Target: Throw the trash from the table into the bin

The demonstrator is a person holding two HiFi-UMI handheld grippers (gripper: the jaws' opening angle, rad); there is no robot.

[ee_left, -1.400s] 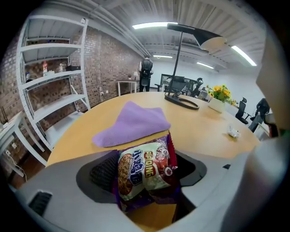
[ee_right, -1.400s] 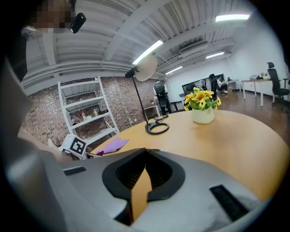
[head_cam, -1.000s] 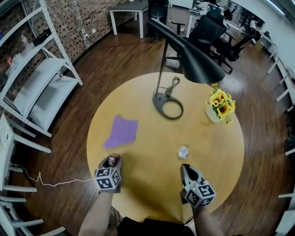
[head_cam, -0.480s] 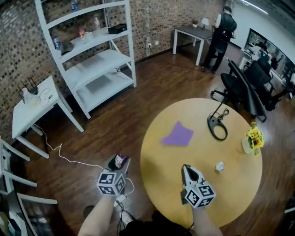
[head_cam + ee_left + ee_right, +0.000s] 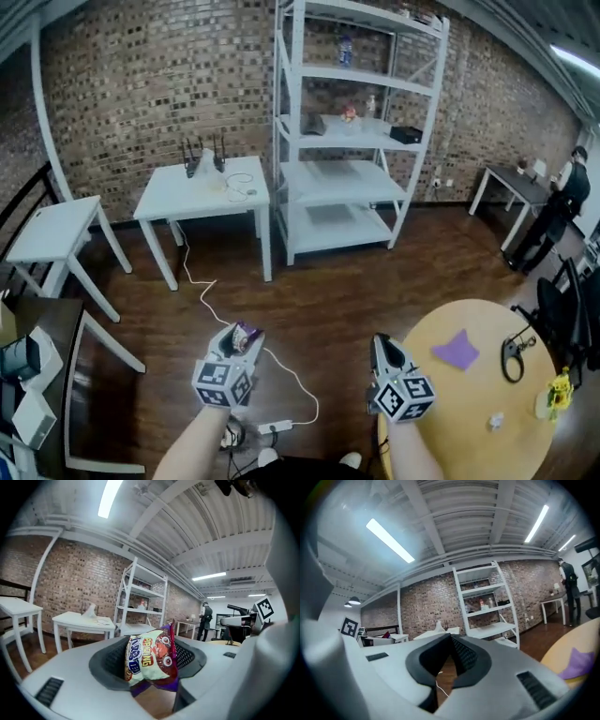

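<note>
Snack wrapper (image 5: pixel 152 658) sits clamped upright between the jaws of the left gripper (image 5: pixel 236 337). Right gripper (image 5: pixel 382 345) is closed and empty. No bin is in view. The table (image 5: pixel 427 394) lies to the right, nearer the right gripper.

Right gripper (image 5: pixel 451 636), jaws together, empty.

The crinkled plastic snack packet (image 5: pixel 152 660) is purple and cream, with orange-yellow lettering and cartoon eyes. The pale grey left gripper (image 5: pixel 235 336) and right gripper (image 5: pixel 382 348) have black ribbed pads (image 5: pixel 111 659) and cubes patterned in black-and-white squares. The round wooden table (image 5: pixel 441 427) is yellow, the flat sheet (image 5: pixel 457 352) purple, the brick wall (image 5: pixel 122 84) red-brown, the metal shelving (image 5: pixel 342 178) white, and the plank floor (image 5: pixel 328 300) dark brown.
</note>
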